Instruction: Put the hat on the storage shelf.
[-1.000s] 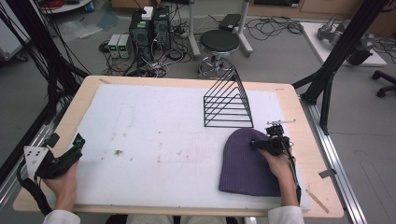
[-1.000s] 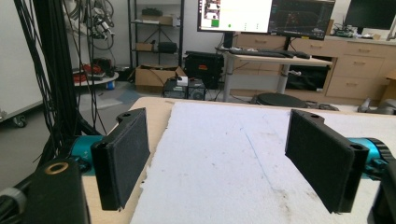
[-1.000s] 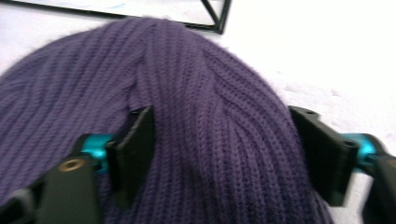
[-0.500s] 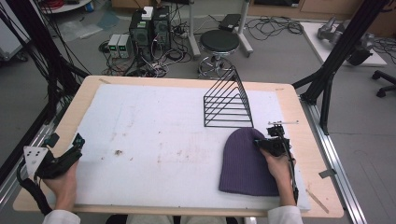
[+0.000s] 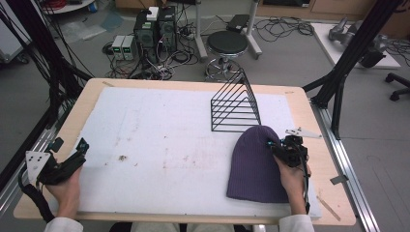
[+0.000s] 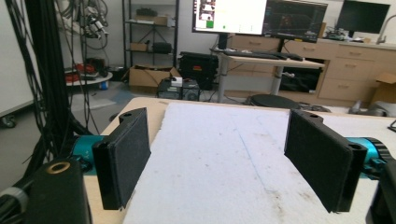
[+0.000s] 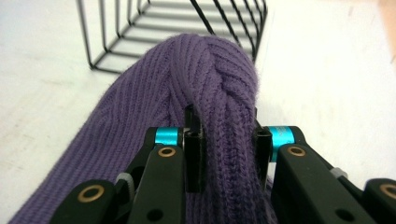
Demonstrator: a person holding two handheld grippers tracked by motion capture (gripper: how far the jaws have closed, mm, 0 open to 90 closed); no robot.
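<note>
Now pinching a fold of purple beanie [image 7: 205,79] in right gripper [image 7: 226,140], likely for lifting | beanie at table's 4 o'clock, touching wire rack [image 5: 235,104] | left gripper [image 6: 224,158] spread wide, empty, idling at 8 o'clock

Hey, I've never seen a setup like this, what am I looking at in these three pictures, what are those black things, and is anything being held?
A person sits at a table covered by a white mat and holds a hand-operated grasping tool in each hand. One picture is from a fixed camera above, looking down; the other two come from small cameras riding on each tool, looking along its two black jaws.

On the mat lie a purple knit beanie and, just behind it, a black wire rack.

The right tool has its jaws closed on a pinched fold of the beanie near its rounded top. The left tool, seen at the table's near left corner from above, has its jaws wide apart with nothing between them. Beyond the table are a stool, computers and cables.
</note>
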